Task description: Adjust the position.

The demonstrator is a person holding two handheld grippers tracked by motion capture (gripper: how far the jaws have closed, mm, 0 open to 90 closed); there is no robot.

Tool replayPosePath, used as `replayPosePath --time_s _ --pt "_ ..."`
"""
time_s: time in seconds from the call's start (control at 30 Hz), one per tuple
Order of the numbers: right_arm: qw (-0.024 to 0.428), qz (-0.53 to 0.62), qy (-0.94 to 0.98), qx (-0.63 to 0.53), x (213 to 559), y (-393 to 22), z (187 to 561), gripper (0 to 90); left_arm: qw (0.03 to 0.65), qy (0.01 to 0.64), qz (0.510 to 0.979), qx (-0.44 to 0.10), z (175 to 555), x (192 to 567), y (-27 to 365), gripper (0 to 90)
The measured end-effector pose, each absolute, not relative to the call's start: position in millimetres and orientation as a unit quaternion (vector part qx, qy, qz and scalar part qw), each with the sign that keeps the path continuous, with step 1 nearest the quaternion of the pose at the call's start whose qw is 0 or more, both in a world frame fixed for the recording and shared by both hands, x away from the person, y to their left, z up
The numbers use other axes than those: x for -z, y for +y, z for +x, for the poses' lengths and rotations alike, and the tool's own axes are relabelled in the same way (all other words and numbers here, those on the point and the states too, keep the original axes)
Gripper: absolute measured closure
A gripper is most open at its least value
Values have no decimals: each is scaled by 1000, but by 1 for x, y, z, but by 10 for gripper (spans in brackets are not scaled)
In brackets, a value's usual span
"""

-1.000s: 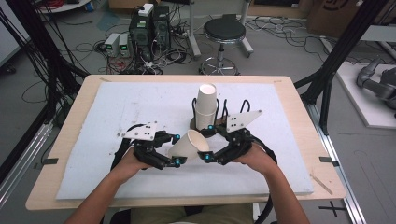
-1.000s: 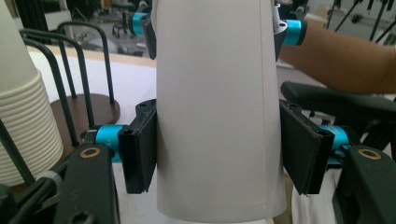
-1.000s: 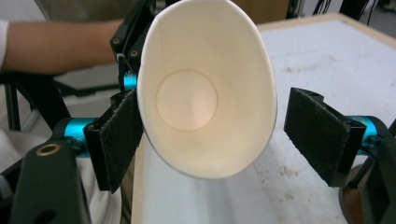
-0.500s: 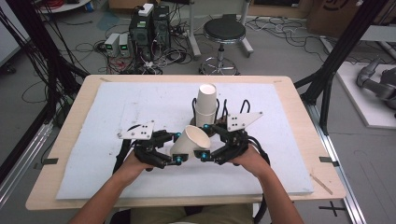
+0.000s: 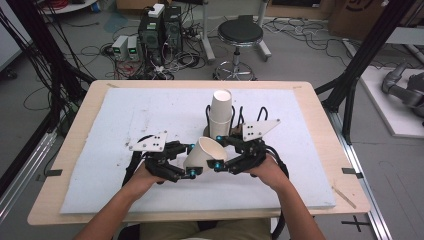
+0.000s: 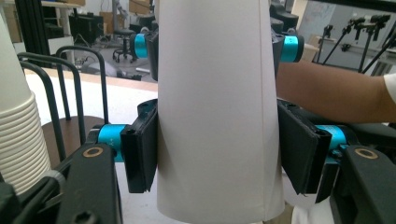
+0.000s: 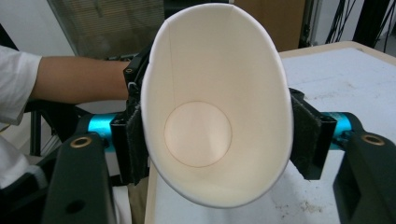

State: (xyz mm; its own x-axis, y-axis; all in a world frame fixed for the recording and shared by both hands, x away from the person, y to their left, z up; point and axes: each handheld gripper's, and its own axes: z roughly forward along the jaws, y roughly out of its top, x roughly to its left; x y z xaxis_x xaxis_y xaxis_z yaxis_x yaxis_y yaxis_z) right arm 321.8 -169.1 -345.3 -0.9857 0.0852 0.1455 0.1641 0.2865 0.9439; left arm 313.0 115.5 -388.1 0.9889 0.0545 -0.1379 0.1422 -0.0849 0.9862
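A white paper cup [image 5: 205, 152] lies on its side in the air over the mat, between both hands. My left gripper [image 5: 192, 160] is shut on its narrow base end; in the left gripper view its pads [image 6: 140, 154] press on the cup wall [image 6: 219, 116]. My right gripper [image 5: 218, 151] has just been closing on the mouth end. In the right gripper view its pads [image 7: 133, 140] squeeze the rim of the cup [image 7: 215, 116] into an oval, so the right gripper [image 7: 217, 140] is shut on it.
A stack of paper cups [image 5: 221, 112] stands in a black wire holder [image 5: 260, 115] just behind the hands, also at the left as the stack [image 6: 18, 135]. The white mat [image 5: 125, 115] covers the wooden table [image 5: 80, 105]. A stool [image 5: 240, 35] and computers [image 5: 155, 30] stand beyond.
The right gripper's jaws have narrowed onto the cup's mouth end and the cup's mouth has tipped up a little. Both hands have stayed in place.
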Motion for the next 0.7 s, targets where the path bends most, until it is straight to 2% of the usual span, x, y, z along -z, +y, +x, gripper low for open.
replayPosePath --time_s 0.13,0.23,0.5,0.7 --pt "37 -78 -809 581 345 -169 322 349 649 78 756 22 312 387 112 363" --pt "22 -75 -823 563 343 -168 322 348 610 93 787 -1 311 384 108 178" --pt "-29 -69 -874 480 331 -158 320 335 583 78 808 -40 309 379 108 175" --pt "-35 -52 -890 452 328 -145 317 325 578 68 812 -43 307 381 104 176"
